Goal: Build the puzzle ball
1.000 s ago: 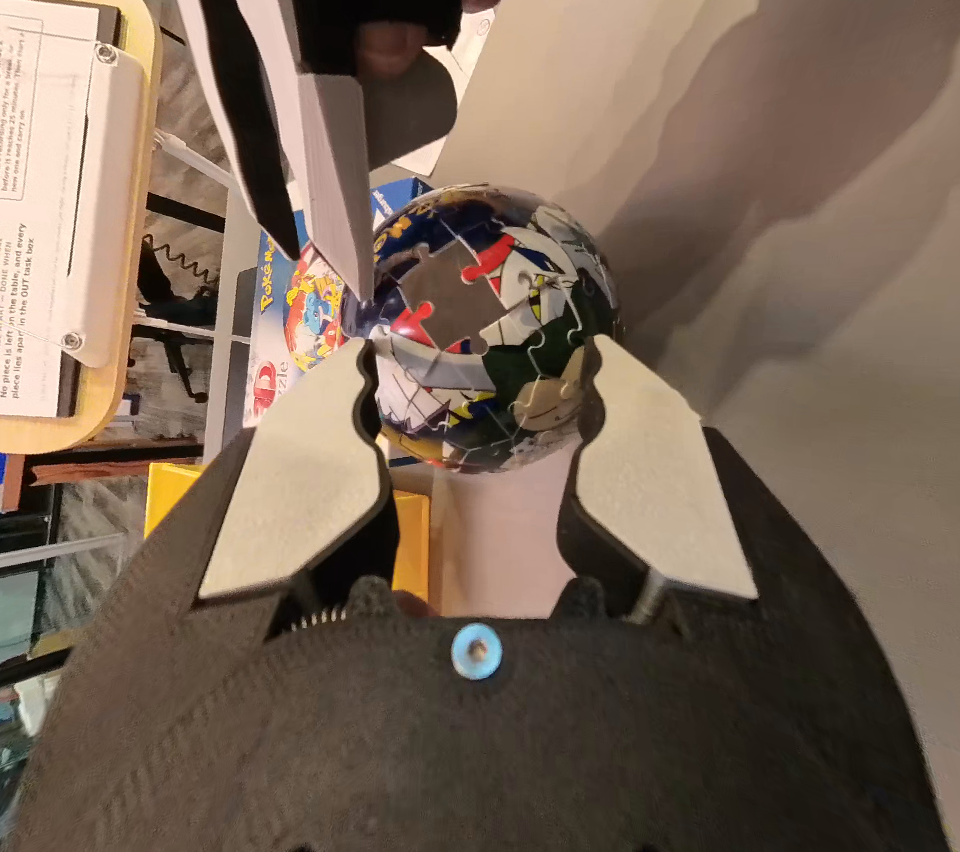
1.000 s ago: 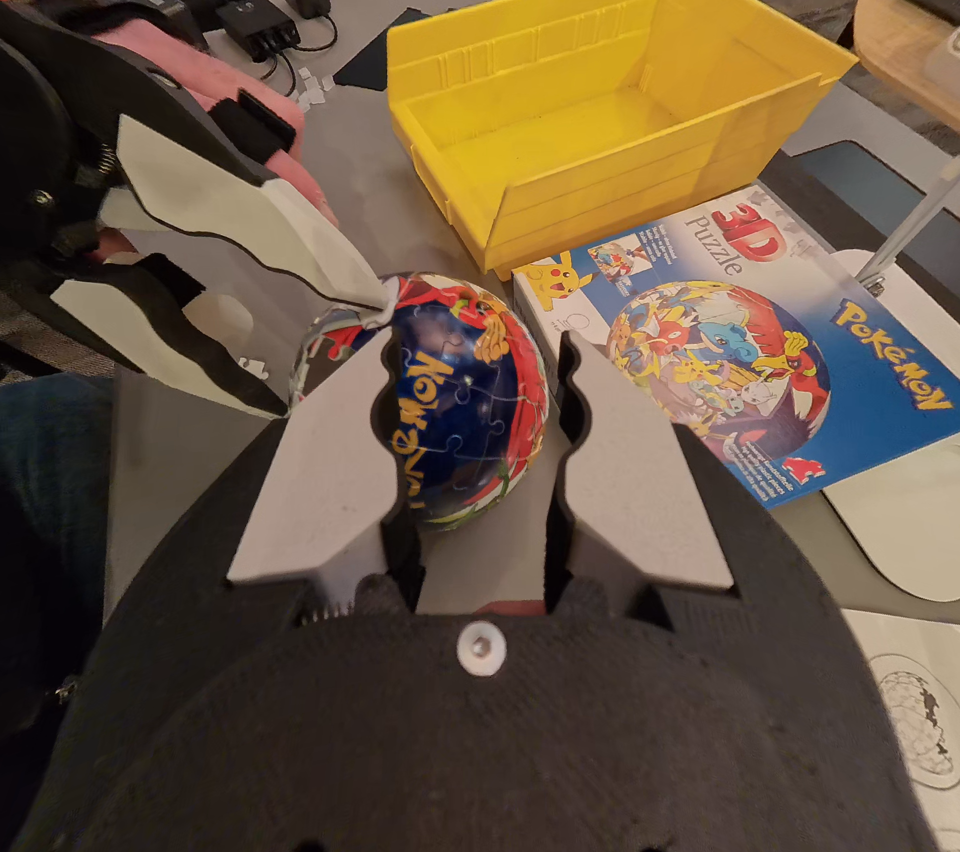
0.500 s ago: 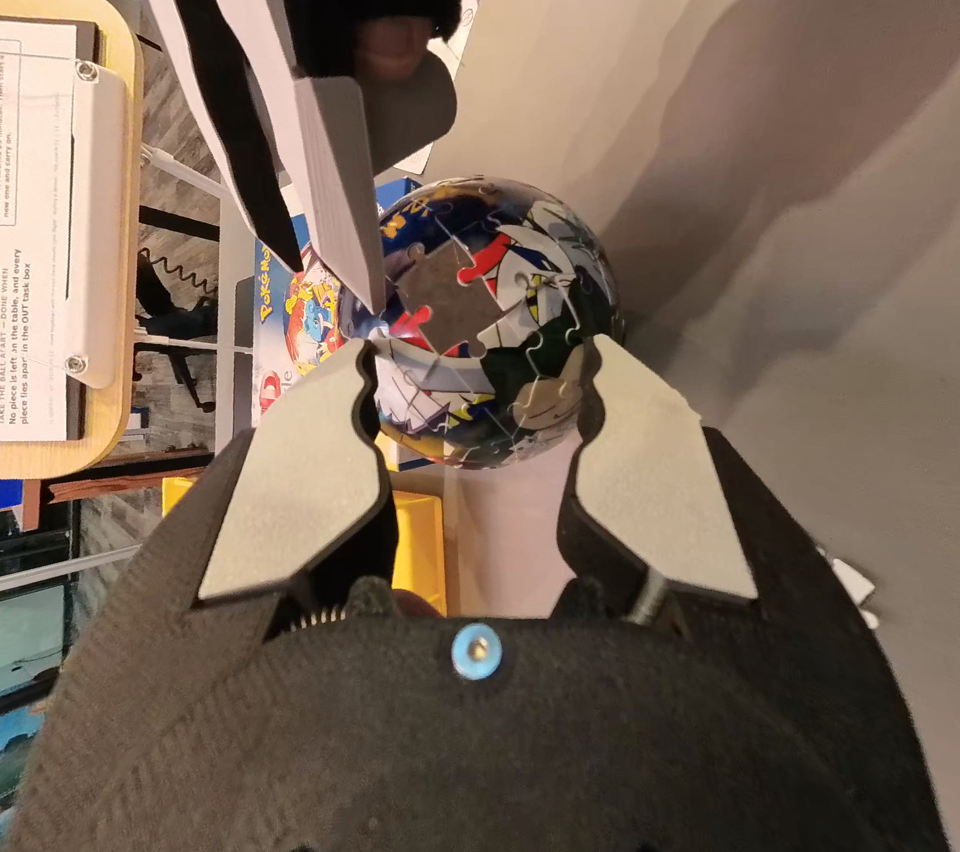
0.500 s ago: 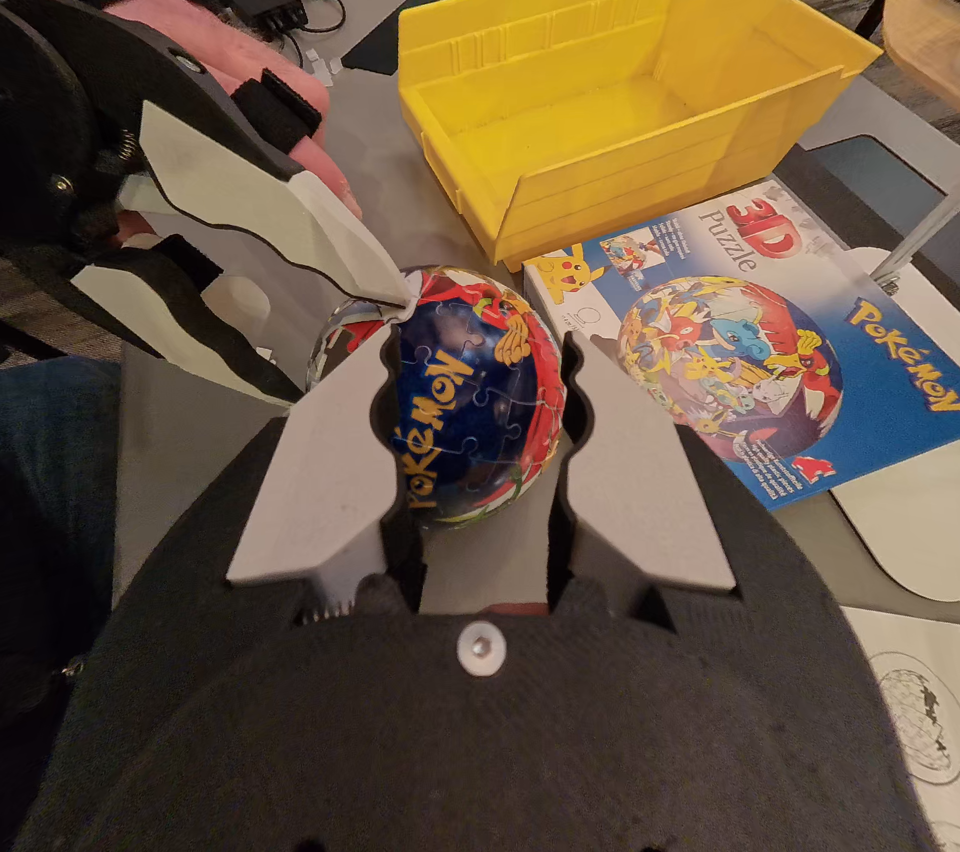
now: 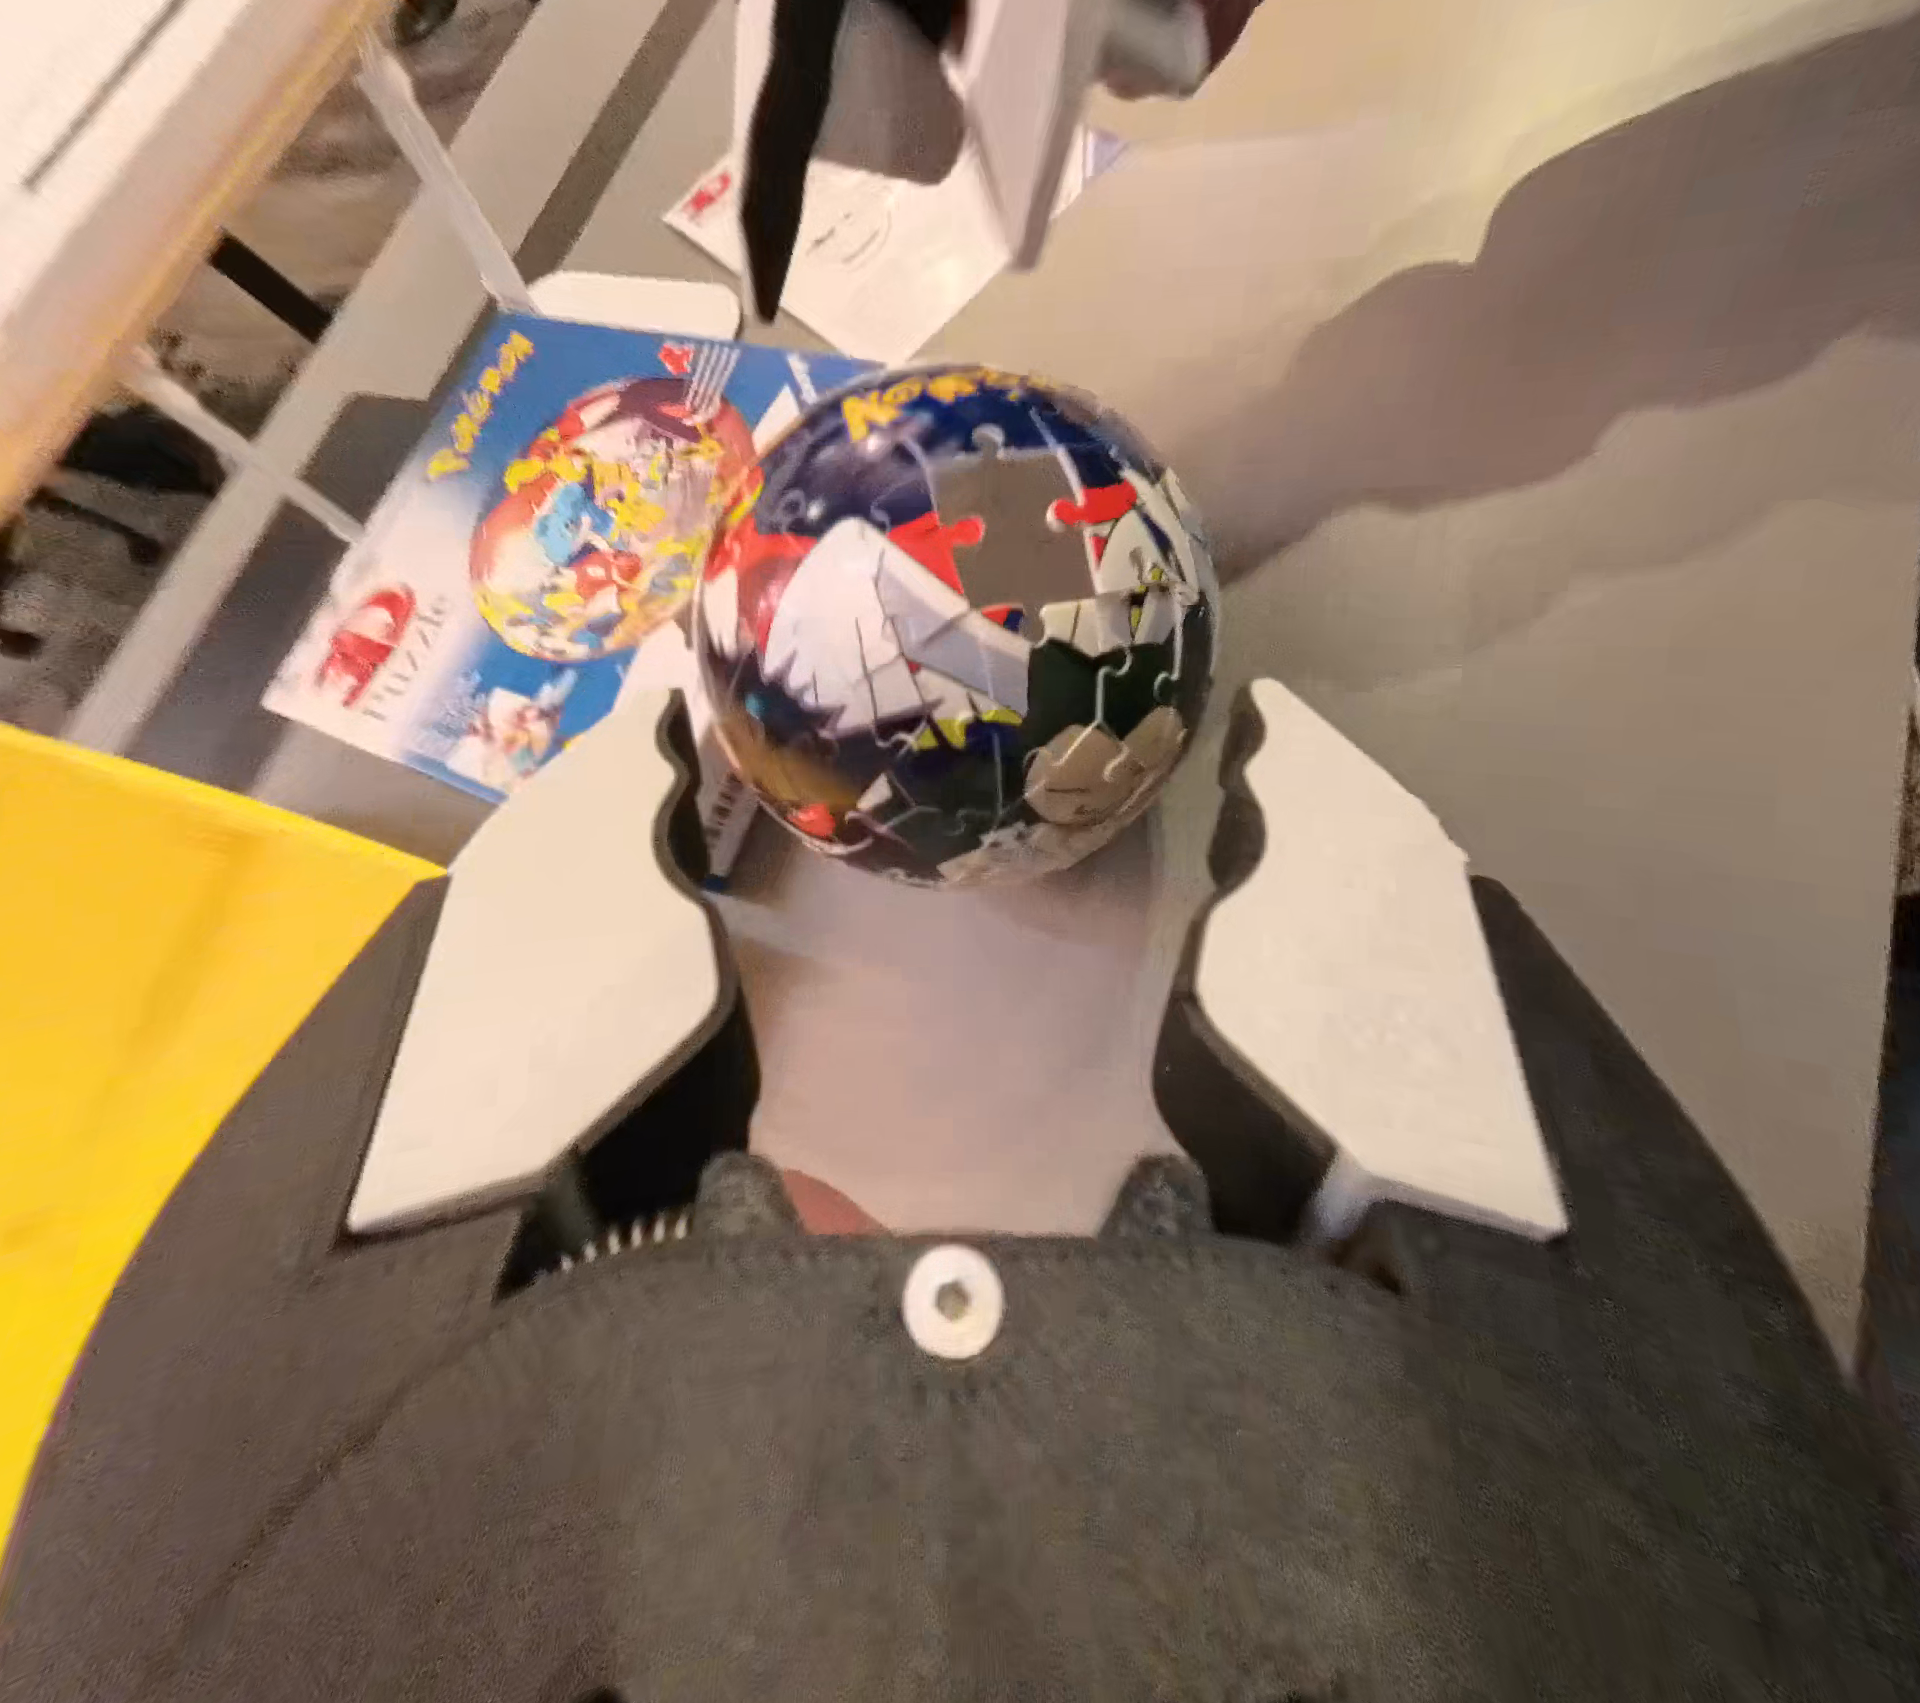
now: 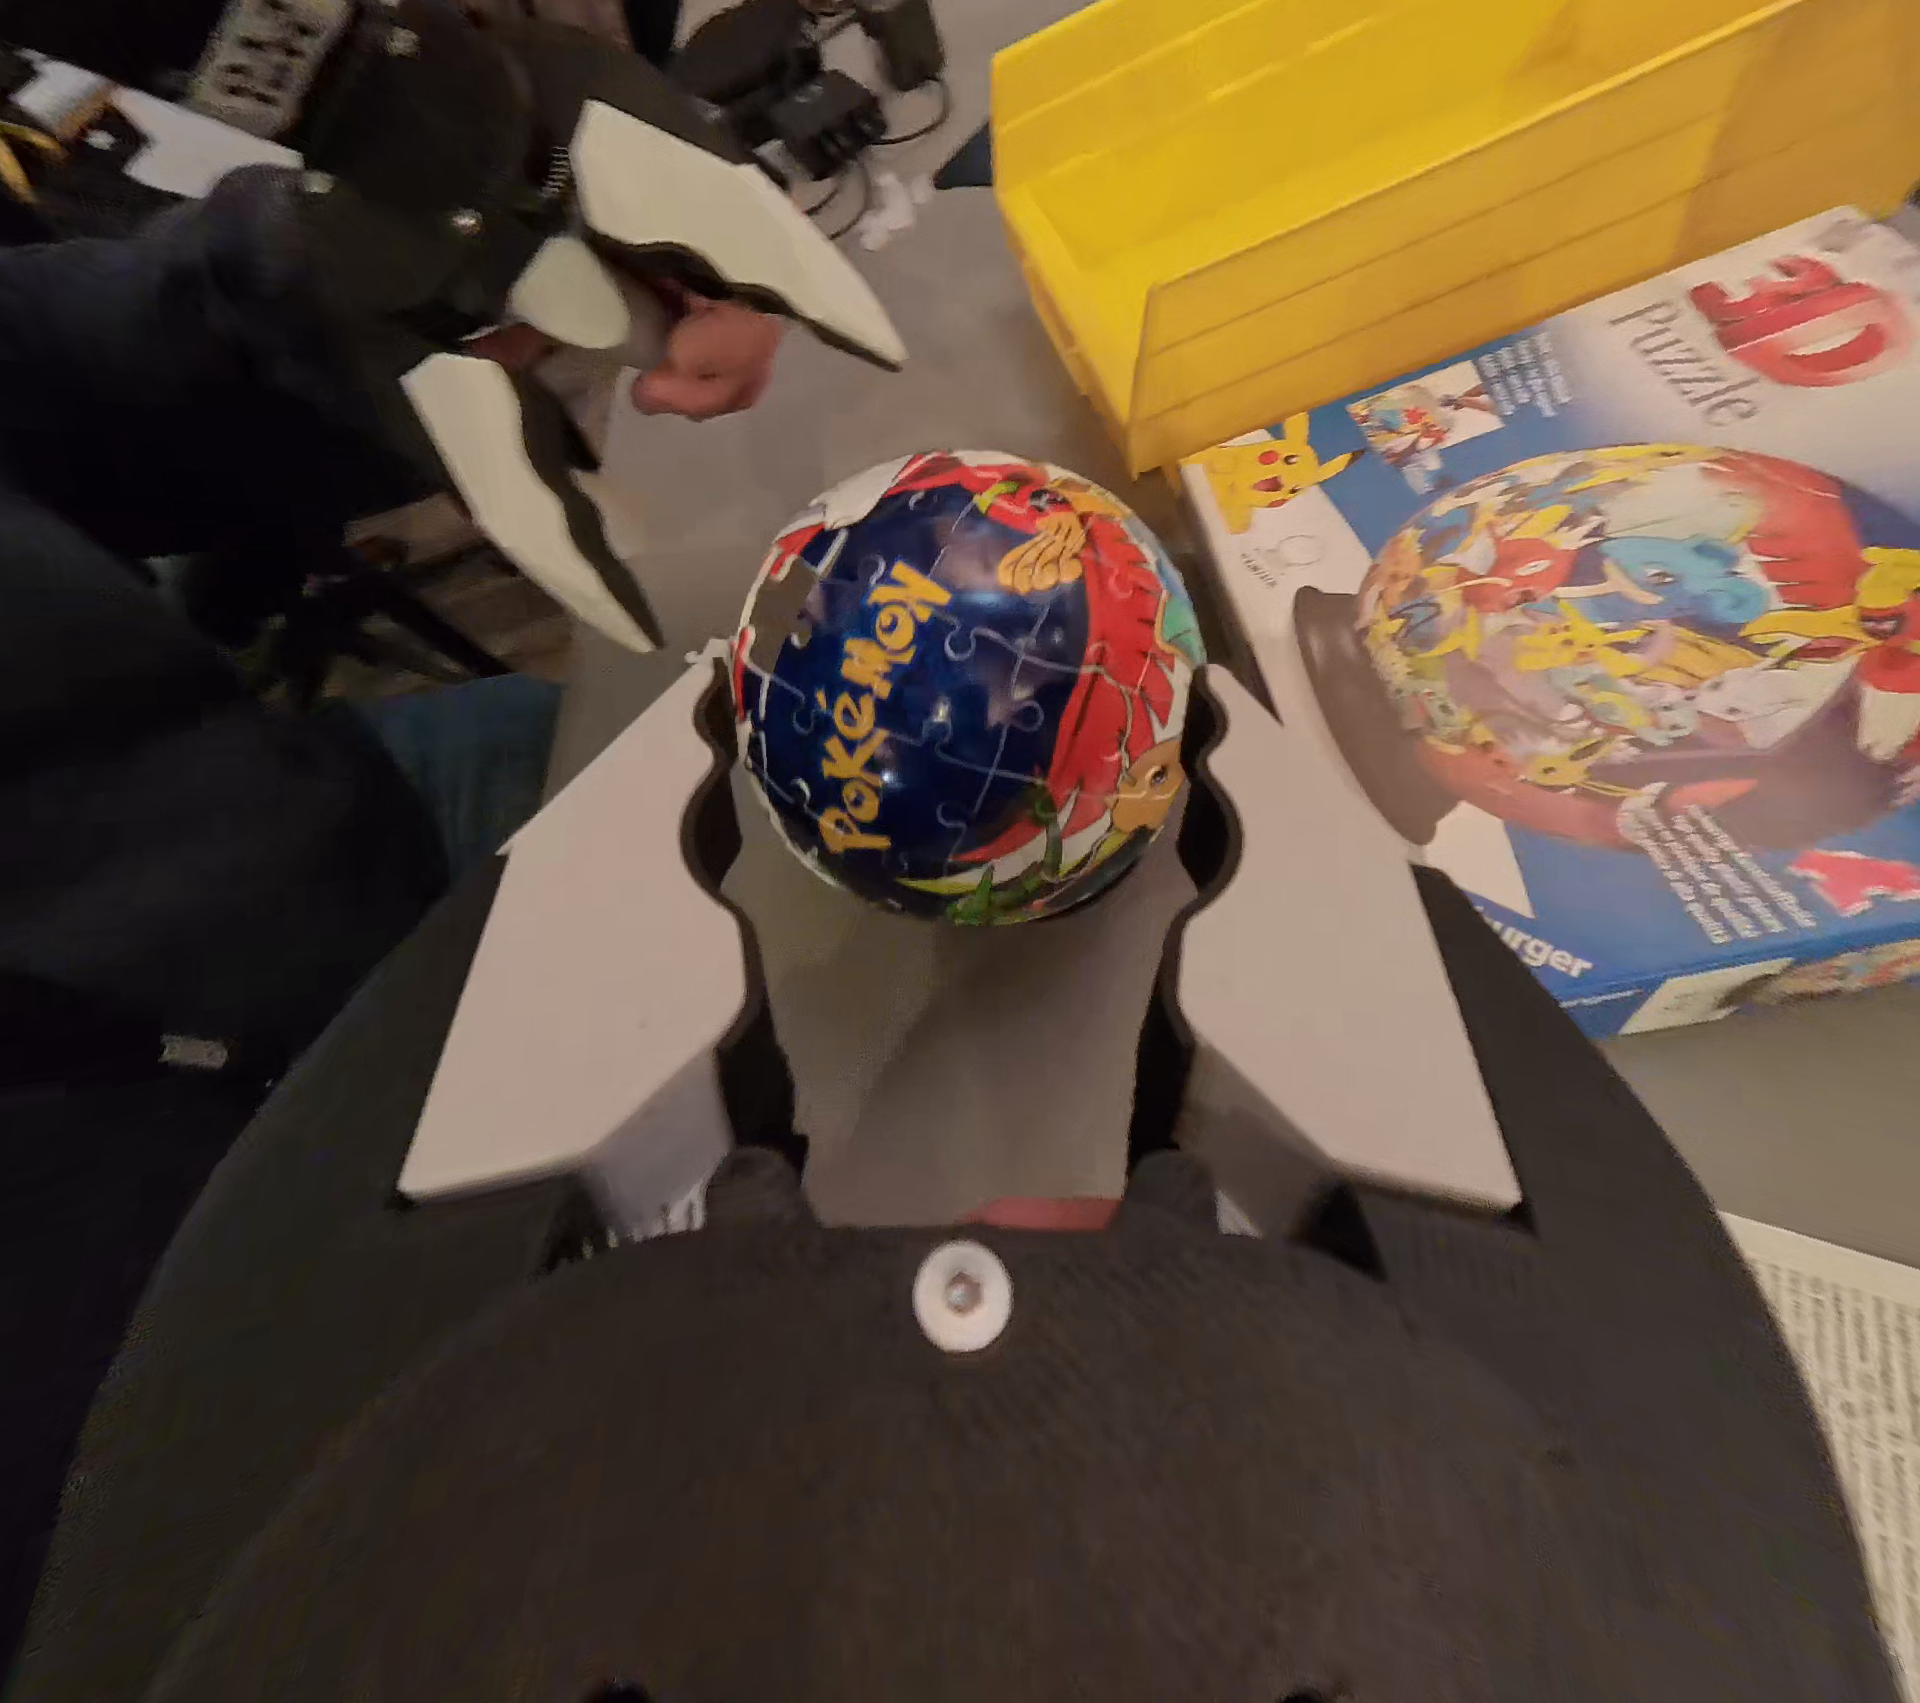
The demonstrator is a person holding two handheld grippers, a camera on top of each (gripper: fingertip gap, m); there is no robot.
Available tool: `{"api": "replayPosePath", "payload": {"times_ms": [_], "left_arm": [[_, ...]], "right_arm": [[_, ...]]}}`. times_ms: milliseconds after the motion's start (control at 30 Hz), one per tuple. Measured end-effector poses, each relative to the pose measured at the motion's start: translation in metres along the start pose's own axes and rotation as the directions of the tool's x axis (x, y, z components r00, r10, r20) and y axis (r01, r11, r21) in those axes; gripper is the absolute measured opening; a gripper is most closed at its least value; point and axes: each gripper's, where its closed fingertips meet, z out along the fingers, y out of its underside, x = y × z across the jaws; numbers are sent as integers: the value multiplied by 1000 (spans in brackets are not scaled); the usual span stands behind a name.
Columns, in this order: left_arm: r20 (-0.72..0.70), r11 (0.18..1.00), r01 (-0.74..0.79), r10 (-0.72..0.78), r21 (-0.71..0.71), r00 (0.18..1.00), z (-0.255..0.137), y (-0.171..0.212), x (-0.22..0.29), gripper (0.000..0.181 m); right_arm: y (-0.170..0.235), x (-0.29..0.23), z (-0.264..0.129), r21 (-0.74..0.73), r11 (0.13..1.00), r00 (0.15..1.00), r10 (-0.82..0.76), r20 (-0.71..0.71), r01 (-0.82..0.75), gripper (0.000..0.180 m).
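Note:
The puzzle ball [image 5: 935, 677] stands on the grey table [image 5: 1455, 822], blue, red and white, with a gap of one missing piece [image 5: 1008, 531] near its top. It also shows in the right wrist view [image 6: 966, 687], with the gap [image 6: 784, 614] at its upper left. My left gripper [image 5: 966, 708] is open and its tips flank the ball's near side without touching. It shows at the left in the right wrist view [image 6: 769, 500], off the ball. My right gripper [image 6: 966, 682] is open and empty, and hangs above the ball [image 5: 899, 277].
A yellow bin [image 6: 1455, 126] stands behind the ball, and it shows at the left in the left wrist view [image 5: 156, 978]. The blue puzzle box [image 6: 1621, 666] lies flat beside the ball. Chargers and cables [image 6: 831, 74] lie at the far edge. Paper sheets [image 6: 1849, 1393] lie near. One gripper's finger ends stand about 9 cm off the other's.
Both grippers were against the ball. Both have opened wider and drawn back from it, the right one upward. The ball now rests alone on the table.

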Motion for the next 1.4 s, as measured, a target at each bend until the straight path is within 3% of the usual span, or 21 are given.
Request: {"api": "replayPosePath", "payload": {"times_ms": [133,233,700,933,1033,1267,1400], "left_arm": [[-28,994,102,-103,-24,994,16,21,-2,99],[-76,989,150,-149,13,986,23,22,-1,98],[-302,989,127,-100,71,948,28,9,22,97],[-491,993,60,-4,98,871,26,-6,60,97],[-565,995,79,-31,61,824,20,-8,70,95],[-429,911,349,-231,219,873,3,-50,30,87],[-393,891,423,-334,165,857,16,-44,30,84]], "right_arm": [[31,7,13,-107,994,999,-31,-9,30,85],[36,-1,20,-90,996,1000,-7,19,9,88],[56,-33,-3,-22,989,987,143,-79,-145,86],[84,-77,-22,21,970,947,242,-212,-243,87],[89,-90,-26,46,965,934,263,-243,-259,84],[62,-84,-39,152,961,938,261,-227,-231,84],[54,-76,-29,156,962,940,254,-226,-223,84]]}}
